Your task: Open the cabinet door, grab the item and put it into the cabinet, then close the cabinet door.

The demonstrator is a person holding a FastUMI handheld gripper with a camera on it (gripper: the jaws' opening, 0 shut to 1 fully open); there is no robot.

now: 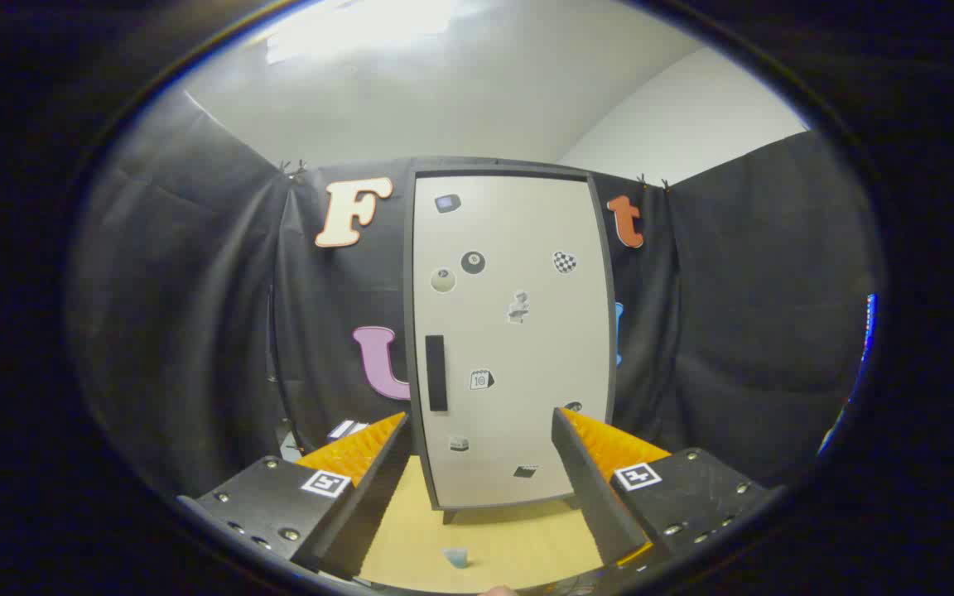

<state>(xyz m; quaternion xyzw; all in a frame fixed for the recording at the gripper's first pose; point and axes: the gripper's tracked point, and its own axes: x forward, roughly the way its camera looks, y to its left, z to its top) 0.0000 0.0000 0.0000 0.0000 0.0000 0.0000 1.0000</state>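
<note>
You hold the gripper [481,434] back from the closed cabinet [513,339], jaws wide and empty, ready to take its handle [436,372].

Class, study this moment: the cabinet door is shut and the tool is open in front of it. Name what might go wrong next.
The handle is a slim dark bar near the door edge; the open tool might slip off it. The cabinet stands on small feet, so pulling may drag it across the table. The small item between the fingers could get knocked.
</note>
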